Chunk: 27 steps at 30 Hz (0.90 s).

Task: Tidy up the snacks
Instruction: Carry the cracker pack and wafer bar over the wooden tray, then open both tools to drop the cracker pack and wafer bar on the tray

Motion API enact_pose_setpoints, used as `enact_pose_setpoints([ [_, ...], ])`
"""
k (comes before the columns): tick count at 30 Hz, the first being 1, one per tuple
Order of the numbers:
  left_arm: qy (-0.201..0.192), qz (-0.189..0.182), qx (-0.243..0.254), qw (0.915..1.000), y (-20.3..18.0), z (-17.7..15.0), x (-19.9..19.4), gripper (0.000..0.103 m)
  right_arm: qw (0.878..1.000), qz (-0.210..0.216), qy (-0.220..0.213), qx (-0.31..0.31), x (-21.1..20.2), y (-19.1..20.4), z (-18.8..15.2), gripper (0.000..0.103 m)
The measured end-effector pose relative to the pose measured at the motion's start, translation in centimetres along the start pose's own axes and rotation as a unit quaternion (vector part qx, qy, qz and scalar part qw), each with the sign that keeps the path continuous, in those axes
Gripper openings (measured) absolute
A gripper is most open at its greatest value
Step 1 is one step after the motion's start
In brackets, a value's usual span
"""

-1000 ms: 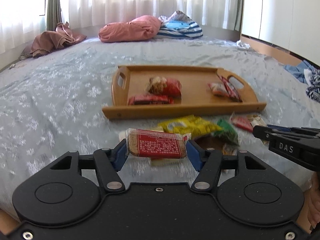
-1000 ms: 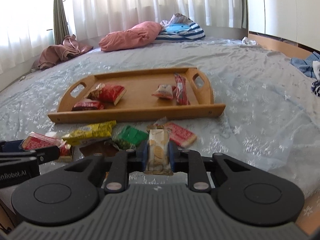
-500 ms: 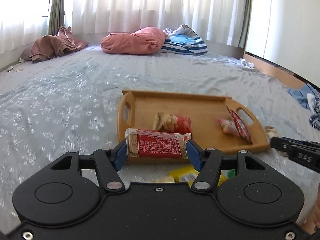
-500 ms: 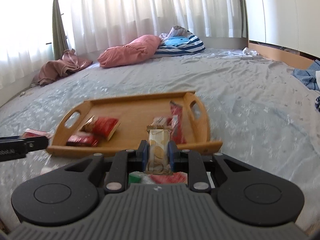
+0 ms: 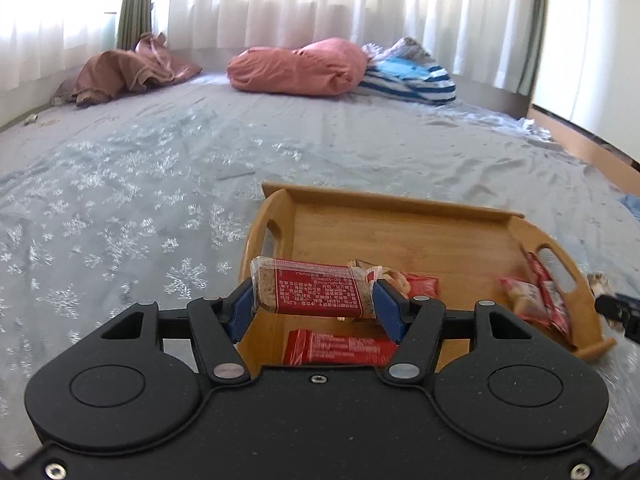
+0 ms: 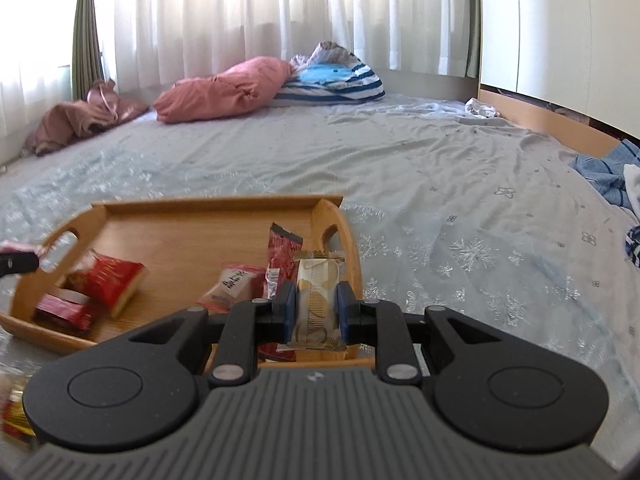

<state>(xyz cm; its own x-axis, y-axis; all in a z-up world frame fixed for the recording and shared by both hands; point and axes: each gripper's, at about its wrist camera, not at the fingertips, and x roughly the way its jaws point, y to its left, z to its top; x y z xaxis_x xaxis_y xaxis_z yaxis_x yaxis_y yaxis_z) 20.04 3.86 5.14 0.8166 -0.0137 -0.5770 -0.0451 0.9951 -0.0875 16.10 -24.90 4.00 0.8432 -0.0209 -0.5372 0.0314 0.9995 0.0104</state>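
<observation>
Crinkly foil wrappers (image 5: 316, 293) over smooth bamboo tray (image 5: 404, 236)

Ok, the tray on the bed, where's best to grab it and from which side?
Grip the tray by its end handles: each curved end wall has a cutout slot. Come in from either short end, one finger through the slot; the long walls look low and plain.

Red-labelled snack bar (image 5: 316, 292) held crosswise and cream wafer pack (image 6: 318, 304) held upright, both above the wooden tray (image 6: 200, 204) holding four red packets.
</observation>
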Motion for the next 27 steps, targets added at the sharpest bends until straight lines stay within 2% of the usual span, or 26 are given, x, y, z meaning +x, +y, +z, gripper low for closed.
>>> enact_pose_setpoints([
  [6,0.014,0.014,0.004,0.9998,-0.4,0.0,2.8,0.06,1.0,0.003,0.014,-0.003,2.2,0.6,-0.3,0.026],
  [16,0.04,-0.012,0.0,0.9991,-1.6,-0.8,5.0,0.06,1.0,0.008,0.007,-0.025,3.2,1.7,-0.8,0.026],
  [27,0.05,-0.022,0.008,0.9985,-2.7,-1.5,5.2,0.061,0.999,0.051,0.007,-0.016,3.5,2.1,-0.6,0.026],
])
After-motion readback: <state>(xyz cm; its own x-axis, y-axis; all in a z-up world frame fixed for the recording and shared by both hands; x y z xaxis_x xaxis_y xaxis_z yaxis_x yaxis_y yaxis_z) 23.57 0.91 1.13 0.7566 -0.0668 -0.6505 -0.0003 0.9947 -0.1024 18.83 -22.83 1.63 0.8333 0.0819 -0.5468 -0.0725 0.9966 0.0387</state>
